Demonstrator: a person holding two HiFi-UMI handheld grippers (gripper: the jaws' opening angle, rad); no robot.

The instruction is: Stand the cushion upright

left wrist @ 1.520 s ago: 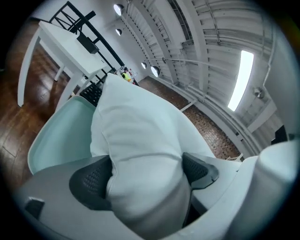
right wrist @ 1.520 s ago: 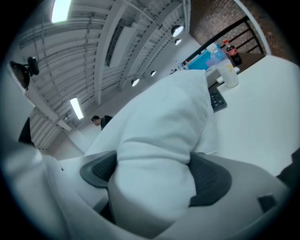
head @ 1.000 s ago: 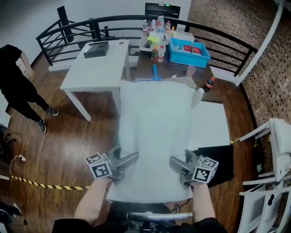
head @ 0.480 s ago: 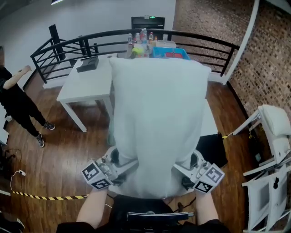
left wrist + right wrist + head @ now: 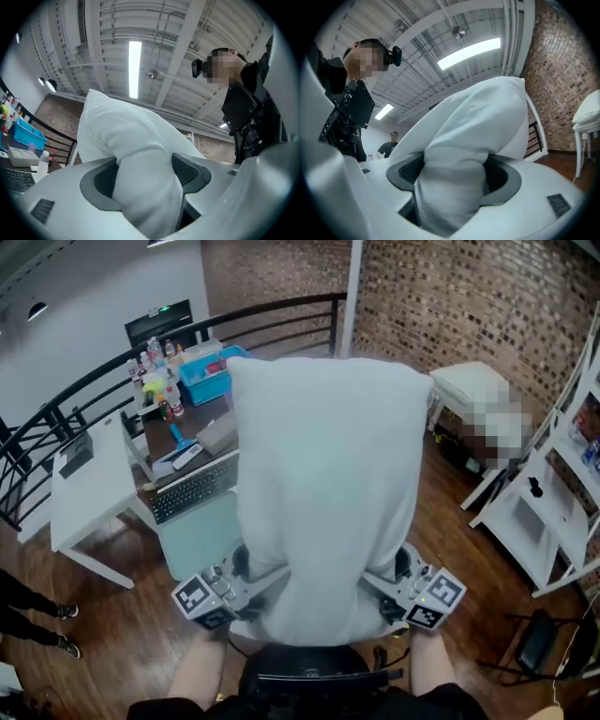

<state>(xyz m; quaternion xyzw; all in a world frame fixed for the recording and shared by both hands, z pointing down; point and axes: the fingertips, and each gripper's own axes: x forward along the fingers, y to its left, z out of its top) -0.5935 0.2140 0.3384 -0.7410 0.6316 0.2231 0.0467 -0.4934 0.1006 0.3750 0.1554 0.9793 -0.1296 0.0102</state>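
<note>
White cushion (image 5: 323,493) stands tall above the left gripper (image 5: 255,585) and right gripper (image 5: 380,585), each clamping a bottom corner for balance.

Looking like a loft-style office or lab workspace, indoors. Being closed in by an exposed brick wall (image 5: 469,306) and a black metal railing (image 5: 272,320) curving round a dark wooden floor (image 5: 112,634). Holding a white table (image 5: 80,493) near a keyboard (image 5: 192,488), a blue bin (image 5: 211,376) and a cluster of bottles (image 5: 155,357). Keeping white shelving (image 5: 553,512) at the right, near the brick. Being lit overhead, in the left gripper view, by a strip light (image 5: 135,68) among bare ceiling beams (image 5: 185,47), suggesting a converted industrial building.
</note>
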